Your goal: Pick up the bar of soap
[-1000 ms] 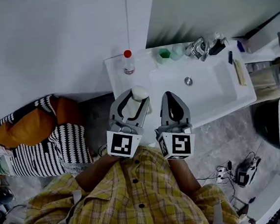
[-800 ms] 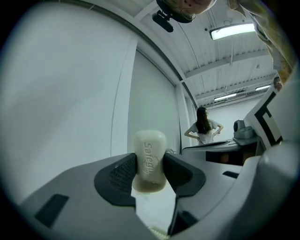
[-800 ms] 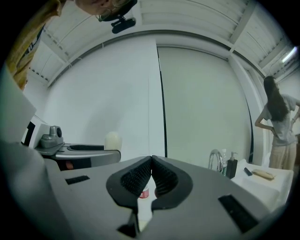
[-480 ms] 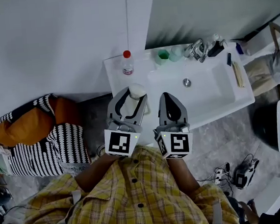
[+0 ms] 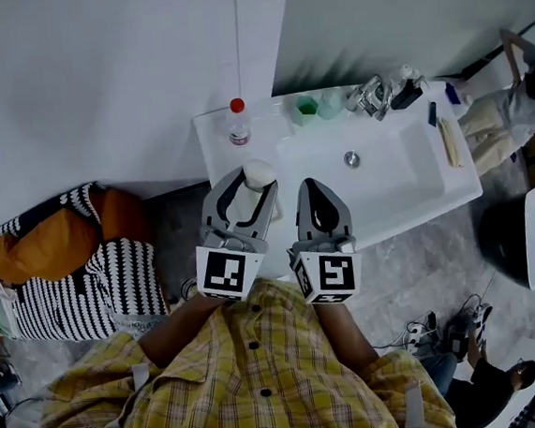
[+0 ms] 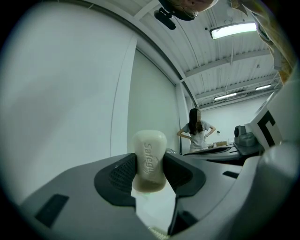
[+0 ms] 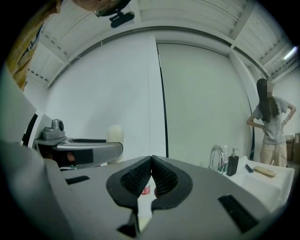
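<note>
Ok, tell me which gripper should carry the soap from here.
Left. The left gripper has the soap clamped between its jaws, while the right gripper is shut with nothing in it.

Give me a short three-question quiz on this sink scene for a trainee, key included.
1. True or false: the right gripper has its jaws shut on nothing.
2. What is clamped in the left gripper? A. a sponge B. a pale oval bar of soap C. a toothbrush
3. Fill in: the small clear bottle on the back left corner of the white sink has a ___ cap.
Key: 1 true; 2 B; 3 red.
</note>
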### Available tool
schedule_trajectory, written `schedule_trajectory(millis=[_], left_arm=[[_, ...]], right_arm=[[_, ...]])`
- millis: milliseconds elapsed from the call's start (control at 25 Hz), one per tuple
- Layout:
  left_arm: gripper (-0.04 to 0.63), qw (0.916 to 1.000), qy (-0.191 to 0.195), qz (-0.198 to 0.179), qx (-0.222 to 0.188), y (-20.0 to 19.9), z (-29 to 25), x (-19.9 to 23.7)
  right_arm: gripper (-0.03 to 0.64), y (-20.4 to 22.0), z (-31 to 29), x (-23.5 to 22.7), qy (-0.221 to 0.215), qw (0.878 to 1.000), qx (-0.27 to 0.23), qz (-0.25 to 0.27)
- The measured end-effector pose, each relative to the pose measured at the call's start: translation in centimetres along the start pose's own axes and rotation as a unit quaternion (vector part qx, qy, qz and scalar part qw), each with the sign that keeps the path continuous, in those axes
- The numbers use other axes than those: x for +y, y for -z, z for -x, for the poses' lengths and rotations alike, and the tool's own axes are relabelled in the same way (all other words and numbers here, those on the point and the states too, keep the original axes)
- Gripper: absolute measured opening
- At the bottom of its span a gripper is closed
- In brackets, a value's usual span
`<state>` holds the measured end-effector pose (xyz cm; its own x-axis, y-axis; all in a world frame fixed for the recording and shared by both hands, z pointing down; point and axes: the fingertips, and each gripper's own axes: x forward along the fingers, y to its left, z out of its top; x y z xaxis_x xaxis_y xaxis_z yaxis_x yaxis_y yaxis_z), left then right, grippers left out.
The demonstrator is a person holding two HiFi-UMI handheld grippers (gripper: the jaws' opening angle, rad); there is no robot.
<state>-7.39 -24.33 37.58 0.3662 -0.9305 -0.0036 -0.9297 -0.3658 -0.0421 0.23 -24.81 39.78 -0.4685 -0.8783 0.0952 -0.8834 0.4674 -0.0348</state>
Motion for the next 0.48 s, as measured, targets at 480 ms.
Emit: schedule_trajectory(millis=[480], left_arm=[[0.189,0.9996,0.003,0.006,0.028,0.90,-0.35,0.12]], right_arm=[[0.015,0.27,-0.43,-0.02,-0.005,1.000,0.007,-0.001]])
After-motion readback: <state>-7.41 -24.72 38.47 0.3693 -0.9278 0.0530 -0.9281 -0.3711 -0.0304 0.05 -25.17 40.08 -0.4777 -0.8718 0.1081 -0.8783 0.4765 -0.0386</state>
